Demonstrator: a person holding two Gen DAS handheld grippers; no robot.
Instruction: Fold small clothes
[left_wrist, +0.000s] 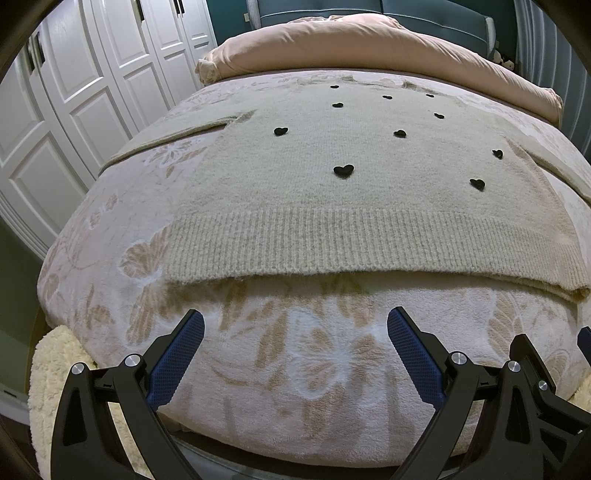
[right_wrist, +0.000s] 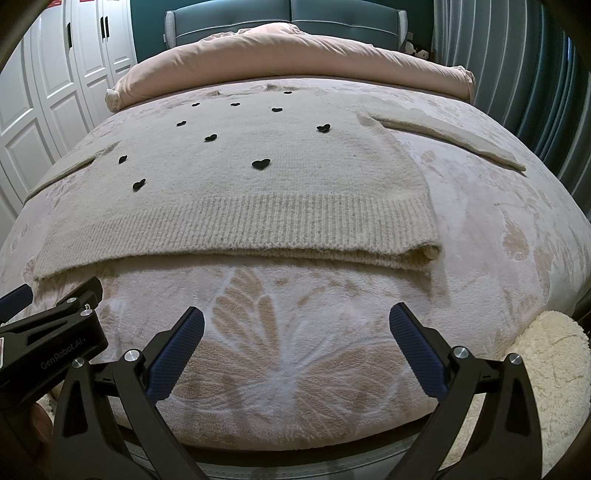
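Clearly, the folding has not begun yet. The beige sweater (left_wrist: 369, 184) with small black hearts lies flat and face up on the flowered bed cover (left_wrist: 295, 350), its body spread out and smooth. The left sleeve (left_wrist: 177, 138) reaches out toward the white wardrobe doors (left_wrist: 74, 110), and the right sleeve (right_wrist: 454, 138) reaches out to the other side. No sleeve is turned in and no part of the body is doubled, so all folds are judged to be left to do.

The left gripper (left_wrist: 295, 332) has its jaws wide apart and holds nothing. The right gripper (right_wrist: 296, 328) is also wide and empty. Both hover over the bare cover at the near edge of the bed. The ribbed hem (left_wrist: 369, 243) of the sweater lies just beyond the fingertips, farther from the camera, not touching them and not between them. In the right wrist view the near right corner of the hem (right_wrist: 424, 254) sits ahead and a little to the right of the jaws. A folded pink duvet (right_wrist: 295, 55) lies far behind the sweater.
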